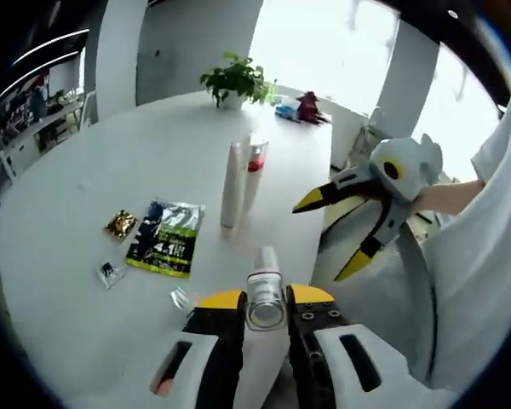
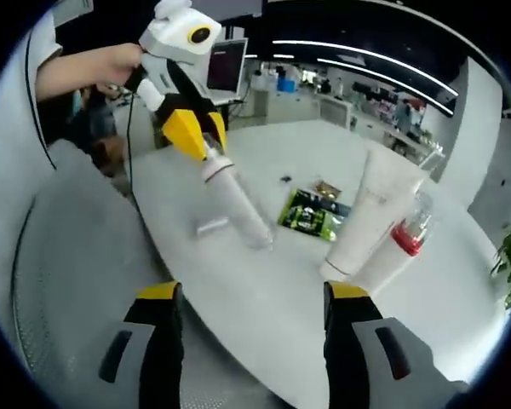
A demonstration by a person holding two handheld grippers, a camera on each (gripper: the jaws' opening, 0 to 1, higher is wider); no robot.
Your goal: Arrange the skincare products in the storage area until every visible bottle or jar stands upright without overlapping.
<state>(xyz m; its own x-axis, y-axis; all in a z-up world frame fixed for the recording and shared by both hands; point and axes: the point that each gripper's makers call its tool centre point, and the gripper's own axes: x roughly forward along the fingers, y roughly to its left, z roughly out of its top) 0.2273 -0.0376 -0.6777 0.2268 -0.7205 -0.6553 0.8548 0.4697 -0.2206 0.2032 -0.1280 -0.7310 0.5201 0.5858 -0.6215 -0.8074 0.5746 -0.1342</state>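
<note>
- A clear skincare bottle [image 1: 265, 292] is pinched at its base between the yellow-tipped jaws of the left gripper [image 1: 265, 300]; in the right gripper view the same bottle [image 2: 234, 200] is seen held aloft above the table edge, its capped end slanting down toward the table, with the left gripper [image 2: 194, 129] clamped on its upper end.
- A white tube [image 1: 232, 185] is seen standing upright near the middle of the table, and a clear bottle with a red band [image 1: 255, 170] stands just beside it; in the right gripper view the tube [image 2: 368, 213] and the red-banded bottle [image 2: 404, 239] appear touching or nearly so.
- A small clear cap-like piece [image 1: 180, 299] lies on the table near the left gripper's jaws; what it is cannot be told.
- A green and black sachet [image 1: 166, 238] lies flat, with "4.1" readable on it; a small gold packet [image 1: 120, 225] and a tiny wrapper [image 1: 109, 273] lie near it.
- The right gripper [image 2: 251, 307] is held over the table edge with its jaws spread wide and nothing between them; in the left gripper view it [image 1: 339, 230] is held in a hand beside the table, jaws apart.
- The table [image 1: 85, 170] is white and rounded, with a potted plant [image 1: 234, 83] at its far end.
- An open office with ceiling light strips and bright windows is seen beyond.
</note>
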